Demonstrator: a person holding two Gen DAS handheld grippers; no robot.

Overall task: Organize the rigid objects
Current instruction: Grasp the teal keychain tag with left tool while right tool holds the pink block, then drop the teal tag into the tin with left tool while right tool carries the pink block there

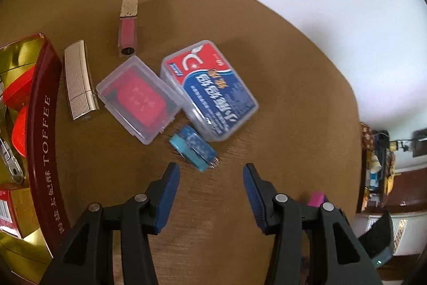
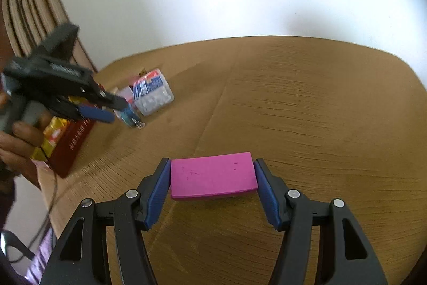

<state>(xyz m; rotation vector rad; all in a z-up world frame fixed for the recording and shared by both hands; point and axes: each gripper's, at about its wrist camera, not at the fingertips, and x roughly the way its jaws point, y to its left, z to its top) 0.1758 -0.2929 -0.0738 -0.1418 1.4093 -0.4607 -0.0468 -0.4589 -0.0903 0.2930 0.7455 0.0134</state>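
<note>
Gripping the pink block (image 2: 212,175), the right gripper (image 2: 212,175) is carrying while the left gripper (image 1: 210,175) is hanging wide above several boxes (image 1: 208,90) not yet in the toffee tin (image 1: 45,124).

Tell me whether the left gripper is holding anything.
No: the left gripper is open above the table, its fingers short of the blue tape roll.

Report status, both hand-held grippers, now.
Left hand-held gripper open above blue tape roll. Right hand-held gripper shut on pink block. Nothing in the way.
</note>
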